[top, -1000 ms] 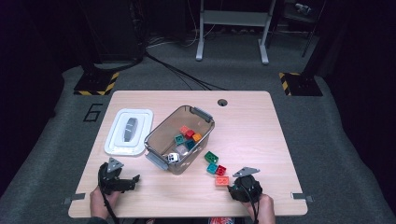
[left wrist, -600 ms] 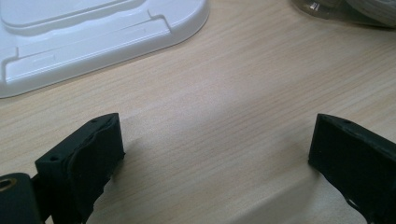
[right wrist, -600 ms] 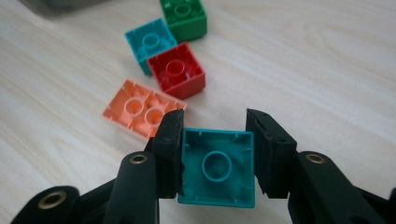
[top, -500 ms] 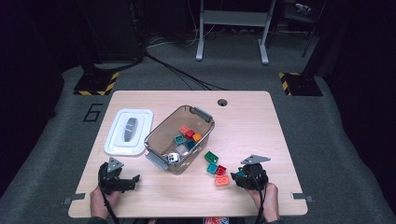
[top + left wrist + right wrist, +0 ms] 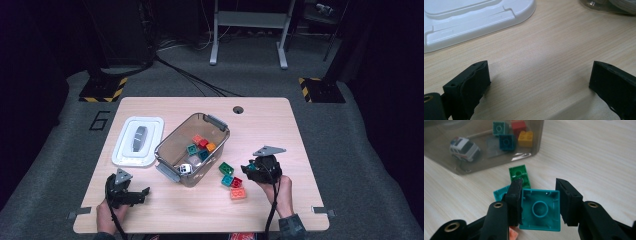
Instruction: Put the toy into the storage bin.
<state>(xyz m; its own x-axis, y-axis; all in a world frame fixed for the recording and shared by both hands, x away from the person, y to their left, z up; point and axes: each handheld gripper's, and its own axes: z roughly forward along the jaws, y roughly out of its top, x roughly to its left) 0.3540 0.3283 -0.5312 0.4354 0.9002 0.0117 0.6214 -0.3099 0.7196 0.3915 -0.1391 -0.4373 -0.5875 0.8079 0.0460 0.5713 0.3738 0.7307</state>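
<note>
My right gripper (image 5: 539, 191) is shut on a teal brick (image 5: 540, 211), held underside toward the camera above the table. In the high view the right gripper (image 5: 254, 167) hangs just right of the loose bricks: a green one (image 5: 226, 168), a teal one (image 5: 227, 180), a red one (image 5: 236, 182) and a salmon one (image 5: 238, 193). The clear bin (image 5: 170, 145) holds several bricks and a toy police car (image 5: 464, 148). At the table's front left my left gripper (image 5: 142, 192) rests open with only bare wood between its jaws (image 5: 539, 77).
A white lid (image 5: 137, 141) lies flat left of the bin; its edge (image 5: 474, 25) is just beyond the left gripper. A round cable hole (image 5: 238, 109) sits near the far edge. Bare wood stretches along the table's right side.
The right gripper has risen and moved away from the front edge, carrying the teal brick, to a spot beside the loose bricks. The left gripper has stayed put.
</note>
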